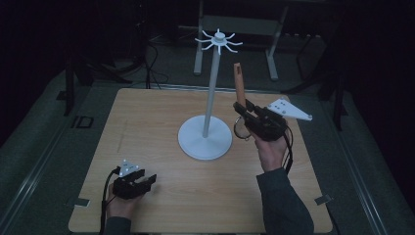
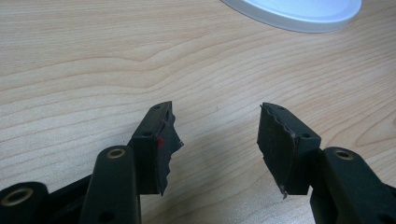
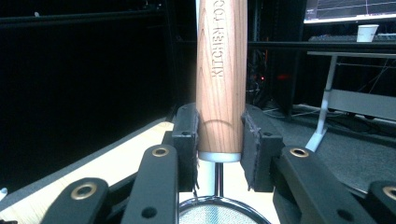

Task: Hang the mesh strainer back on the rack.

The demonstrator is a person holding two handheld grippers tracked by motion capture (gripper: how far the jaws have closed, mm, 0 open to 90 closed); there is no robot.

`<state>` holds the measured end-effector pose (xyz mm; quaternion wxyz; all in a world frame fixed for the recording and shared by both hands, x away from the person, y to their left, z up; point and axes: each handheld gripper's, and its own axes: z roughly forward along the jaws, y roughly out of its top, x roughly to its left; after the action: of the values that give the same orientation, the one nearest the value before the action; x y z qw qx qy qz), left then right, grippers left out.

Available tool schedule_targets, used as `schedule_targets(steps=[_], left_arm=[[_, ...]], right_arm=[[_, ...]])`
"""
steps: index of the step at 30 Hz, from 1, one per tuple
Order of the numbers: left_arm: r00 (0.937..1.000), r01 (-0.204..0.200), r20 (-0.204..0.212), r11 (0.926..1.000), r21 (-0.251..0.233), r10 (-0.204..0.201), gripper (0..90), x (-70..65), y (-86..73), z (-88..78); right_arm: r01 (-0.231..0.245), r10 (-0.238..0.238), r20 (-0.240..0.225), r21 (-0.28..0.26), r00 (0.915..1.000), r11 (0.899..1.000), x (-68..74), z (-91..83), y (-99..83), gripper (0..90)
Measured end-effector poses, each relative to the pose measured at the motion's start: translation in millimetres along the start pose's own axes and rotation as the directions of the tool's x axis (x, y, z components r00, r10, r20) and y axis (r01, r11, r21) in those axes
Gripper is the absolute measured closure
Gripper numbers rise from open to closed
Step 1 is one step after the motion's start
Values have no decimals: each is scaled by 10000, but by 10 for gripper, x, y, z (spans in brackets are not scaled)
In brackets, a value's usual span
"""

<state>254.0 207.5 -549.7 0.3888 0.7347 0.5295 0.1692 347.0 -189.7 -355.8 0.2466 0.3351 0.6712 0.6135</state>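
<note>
right gripper (image 1: 243, 111) clamped on the wooden handle (image 3: 221, 74) of a mesh strainer (image 1: 242, 129), handle upright, just right of the white stand (image 1: 205, 137). left gripper (image 2: 215, 140) jaws wide apart, holding nothing, low over the table (image 1: 161, 122) near the stand's base.

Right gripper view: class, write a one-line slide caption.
Right tongs clamp a wooden-handled strainer upright, mesh end down.

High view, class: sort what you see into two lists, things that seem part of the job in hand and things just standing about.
Part of the job, as it seems:
- wooden-handled strainer, clamped upright in the right gripper
- white hook stand on the table

Standing about:
- left gripper, open, resting low on the table
- grey desk frame behind the table
- cables on the floor
</note>
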Motion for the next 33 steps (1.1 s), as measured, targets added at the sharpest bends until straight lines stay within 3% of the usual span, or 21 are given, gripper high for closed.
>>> schedule_targets(steps=[15,33], left_arm=[[10000,5,-4,10000,5,-5,460,3,1,0],[10000,5,1,10000,38,-5,460,5,2,-2]], right_arm=[[-373,370,-106,-257,9993,9990,-56,-11,61,694],[-792,736,-814,-677,9940,9946,-38,45,242,694]])
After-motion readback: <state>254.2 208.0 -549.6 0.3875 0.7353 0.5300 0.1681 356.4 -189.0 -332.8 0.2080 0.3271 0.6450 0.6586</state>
